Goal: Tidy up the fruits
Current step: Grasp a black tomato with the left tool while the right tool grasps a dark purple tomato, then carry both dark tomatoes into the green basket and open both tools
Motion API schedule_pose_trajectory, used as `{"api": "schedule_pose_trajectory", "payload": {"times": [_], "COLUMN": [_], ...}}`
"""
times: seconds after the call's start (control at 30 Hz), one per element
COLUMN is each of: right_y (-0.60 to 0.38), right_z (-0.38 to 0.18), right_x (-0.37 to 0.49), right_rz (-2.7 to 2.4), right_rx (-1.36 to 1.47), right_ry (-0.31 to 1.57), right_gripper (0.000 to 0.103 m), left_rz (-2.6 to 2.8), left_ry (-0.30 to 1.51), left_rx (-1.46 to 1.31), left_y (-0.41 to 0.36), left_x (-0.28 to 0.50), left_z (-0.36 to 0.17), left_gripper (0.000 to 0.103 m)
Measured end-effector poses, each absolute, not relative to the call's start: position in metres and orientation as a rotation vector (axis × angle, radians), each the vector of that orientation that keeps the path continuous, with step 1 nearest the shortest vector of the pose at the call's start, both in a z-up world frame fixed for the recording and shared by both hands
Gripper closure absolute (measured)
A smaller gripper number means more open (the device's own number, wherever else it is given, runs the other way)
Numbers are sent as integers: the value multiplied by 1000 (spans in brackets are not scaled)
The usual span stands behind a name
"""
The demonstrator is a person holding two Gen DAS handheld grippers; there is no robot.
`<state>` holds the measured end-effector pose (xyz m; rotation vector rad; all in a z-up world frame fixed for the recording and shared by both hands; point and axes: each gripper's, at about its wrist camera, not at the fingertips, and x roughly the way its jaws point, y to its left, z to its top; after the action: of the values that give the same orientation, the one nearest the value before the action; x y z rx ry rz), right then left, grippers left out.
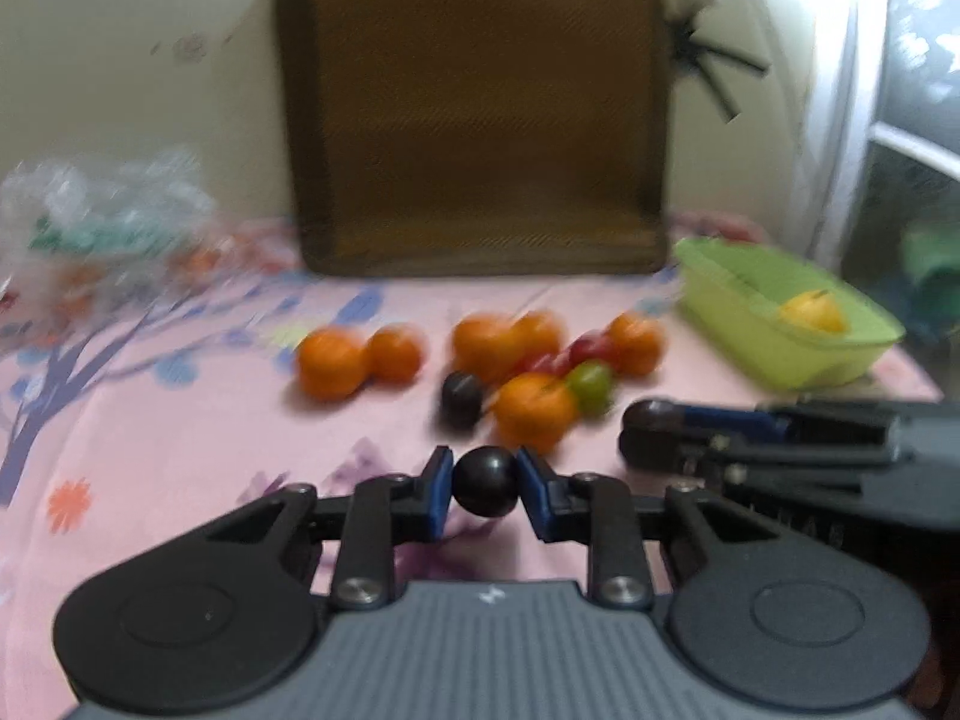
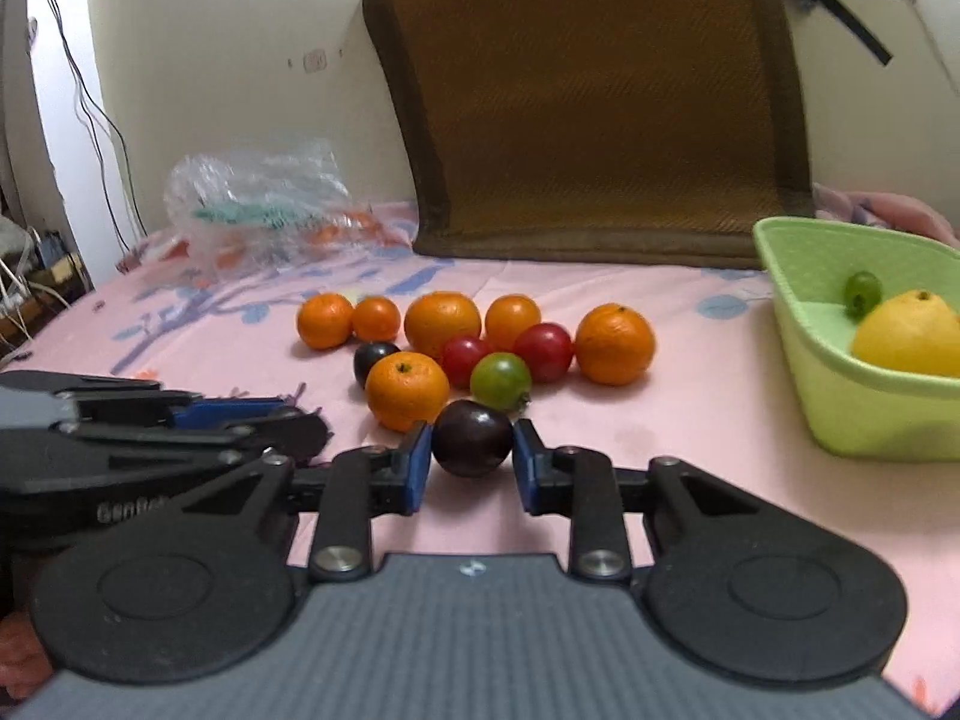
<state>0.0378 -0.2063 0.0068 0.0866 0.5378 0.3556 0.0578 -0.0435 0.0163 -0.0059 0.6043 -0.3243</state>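
My left gripper [image 1: 485,495] is shut on a small black round fruit [image 1: 485,480], held just above the pink sheet. My right gripper [image 2: 472,456] is shut on a dark purple plum [image 2: 472,435] in front of the fruit pile. The pile holds several oranges [image 2: 442,323], two red fruits [image 2: 543,351], a green one [image 2: 500,381] and another dark plum [image 2: 373,360]. A light green bin [image 2: 798,312] at the right holds a yellow fruit [image 2: 906,333] and a small green fruit [image 2: 863,293]. Each gripper shows side-on in the other's view: the right gripper [image 1: 654,432], the left gripper [image 2: 300,426].
A brown mesh cushion [image 2: 588,120] leans on the wall behind the pile. A crumpled clear plastic bag [image 2: 258,204] lies at the back left. Cables [image 2: 90,108] hang by the left wall. The pink floral sheet [image 2: 690,420] covers the whole surface.
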Motion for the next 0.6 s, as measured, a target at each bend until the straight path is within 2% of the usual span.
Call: {"api": "schedule_pose_trajectory", "payload": {"times": [0.27,0.6], "right_y": [-265,-302], "right_z": [31,14], "right_x": [7,31], "right_rz": [160,7], "right_rx": [41,29], "right_ry": [294,301], "right_gripper": [71,71], "left_rz": [-530,-674], "left_ry": [517,663], "left_rx": [8,-40], "left_y": [-127,-218], "left_x": [104,189], "left_z": [66,46], "left_gripper": [79,78]}}
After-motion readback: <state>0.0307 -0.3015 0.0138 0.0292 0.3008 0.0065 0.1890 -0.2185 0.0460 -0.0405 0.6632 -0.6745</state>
